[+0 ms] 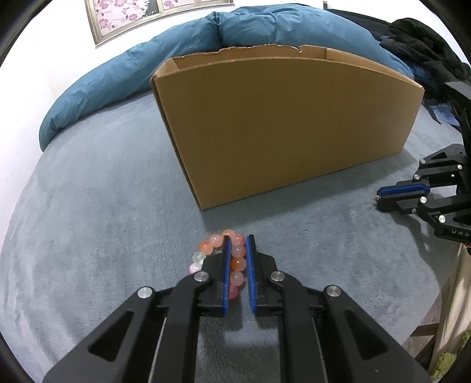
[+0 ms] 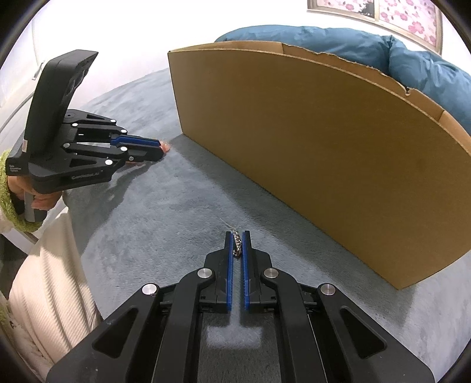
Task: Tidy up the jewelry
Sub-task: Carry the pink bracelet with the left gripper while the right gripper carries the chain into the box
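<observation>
Tilting downward, left tool (image 1: 238, 244) clamping bead bracelet (image 1: 235, 259); right tool (image 2: 238, 235) pinching chain (image 2: 236, 246).

You're working over a grey plush bedspread (image 1: 103, 206); a rumpled teal duvet (image 1: 147, 64) lies behind, below a white wall (image 1: 44, 44) with a framed blossom picture (image 1: 117, 17), brightly lit.

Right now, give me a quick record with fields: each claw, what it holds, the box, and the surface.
left claw: shut on bead bracelet, pink and orange
right claw: shut on silver chain
cardboard box: open top, torn rim, beyond both claws
surface: grey-blue blanket
behind box: blue duvet
</observation>
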Action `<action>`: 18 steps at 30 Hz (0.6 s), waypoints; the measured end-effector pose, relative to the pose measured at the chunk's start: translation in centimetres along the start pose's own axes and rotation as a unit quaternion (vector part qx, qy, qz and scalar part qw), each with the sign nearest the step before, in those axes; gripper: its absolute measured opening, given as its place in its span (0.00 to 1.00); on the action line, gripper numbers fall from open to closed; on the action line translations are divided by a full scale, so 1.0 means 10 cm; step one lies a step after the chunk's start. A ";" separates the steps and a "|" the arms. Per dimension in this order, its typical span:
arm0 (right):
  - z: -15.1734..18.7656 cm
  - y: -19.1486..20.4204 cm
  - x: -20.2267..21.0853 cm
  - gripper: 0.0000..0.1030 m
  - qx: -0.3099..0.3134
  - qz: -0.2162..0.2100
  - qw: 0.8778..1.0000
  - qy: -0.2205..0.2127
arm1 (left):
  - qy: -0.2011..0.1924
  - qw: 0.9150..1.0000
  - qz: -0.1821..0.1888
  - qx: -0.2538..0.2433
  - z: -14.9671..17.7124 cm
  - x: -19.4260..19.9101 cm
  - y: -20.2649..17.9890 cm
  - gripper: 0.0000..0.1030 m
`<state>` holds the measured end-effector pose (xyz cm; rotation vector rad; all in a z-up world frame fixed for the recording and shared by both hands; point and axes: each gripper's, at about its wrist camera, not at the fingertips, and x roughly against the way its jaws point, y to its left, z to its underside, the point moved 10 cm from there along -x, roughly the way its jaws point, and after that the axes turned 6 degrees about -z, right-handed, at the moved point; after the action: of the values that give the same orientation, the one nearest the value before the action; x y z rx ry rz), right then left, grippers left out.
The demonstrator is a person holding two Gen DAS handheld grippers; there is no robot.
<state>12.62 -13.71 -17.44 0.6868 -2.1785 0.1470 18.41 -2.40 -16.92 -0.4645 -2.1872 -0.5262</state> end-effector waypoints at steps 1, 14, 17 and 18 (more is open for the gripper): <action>0.00 0.00 0.01 0.04 0.000 0.001 1.000 -0.001 | -0.001 1.000 -0.001 -0.002 0.00 0.01 -0.01 0.09; -0.04 0.00 0.20 0.04 -0.003 0.012 1.000 -0.017 | -0.015 1.000 -0.015 -0.013 -0.02 0.25 -0.10 0.09; -0.05 0.01 0.24 0.04 -0.002 0.014 1.000 -0.021 | -0.020 1.000 -0.019 -0.015 -0.02 0.32 -0.10 0.09; -0.05 0.02 0.26 0.04 -0.003 0.014 1.000 -0.023 | -0.022 0.999 -0.020 -0.015 -0.03 0.34 -0.09 0.09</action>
<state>11.56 -14.47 -15.13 0.6621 -2.2331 0.1419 16.11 -2.85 -14.31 -0.4528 -2.2366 -0.5758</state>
